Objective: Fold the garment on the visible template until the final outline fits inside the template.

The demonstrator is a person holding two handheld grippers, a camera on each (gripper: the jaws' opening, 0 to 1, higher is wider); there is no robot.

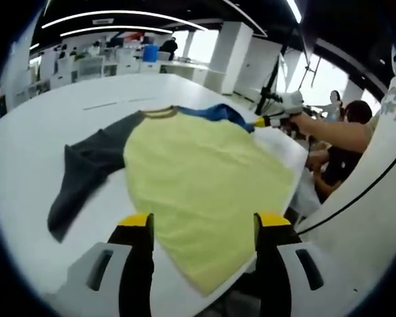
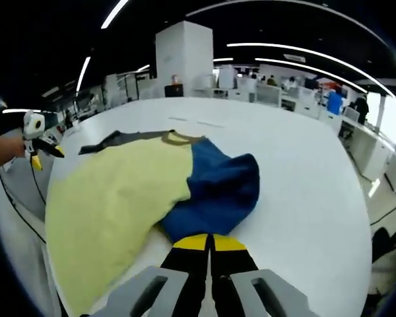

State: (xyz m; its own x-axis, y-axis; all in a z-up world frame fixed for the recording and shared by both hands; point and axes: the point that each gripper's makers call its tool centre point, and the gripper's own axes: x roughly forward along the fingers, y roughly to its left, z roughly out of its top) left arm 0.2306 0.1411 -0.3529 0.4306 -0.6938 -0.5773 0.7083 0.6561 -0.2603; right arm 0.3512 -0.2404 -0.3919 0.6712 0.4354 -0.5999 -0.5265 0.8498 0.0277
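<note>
In the left gripper view, we see a white table (image 1: 46, 125) with a T-shirt (image 1: 198, 191) lying flat on it. Farthest left is its dark grey sleeve (image 1: 79, 178), spread out away from the body. Next comes the pale yellow body, which covers the middle of the table and reaches almost to the near edge. Our left gripper (image 1: 203, 228) hovers just above the near hem with its jaws wide apart, holding nothing. Farther right, the blue sleeve (image 1: 214, 112) lies along the far shoulder, and the right gripper (image 1: 267, 121) sits at its tip.

In the right gripper view, the left gripper (image 2: 43, 148) appears small at the far left edge, beyond the shirt. The yellow body fills the left half, and the blue sleeve (image 2: 218, 188) lies bunched in a heap to the right of it. Our right gripper (image 2: 210, 243) has its jaws pressed together at the near edge of that heap; we judge they pinch the blue cloth, though the contact itself is hidden.

We cannot make out any template outline on the table. The risk, as we judge it, is that pulling the sleeve over while it is bunched will fold wrinkles in, or drag the whole shirt toward the near edge.
</note>
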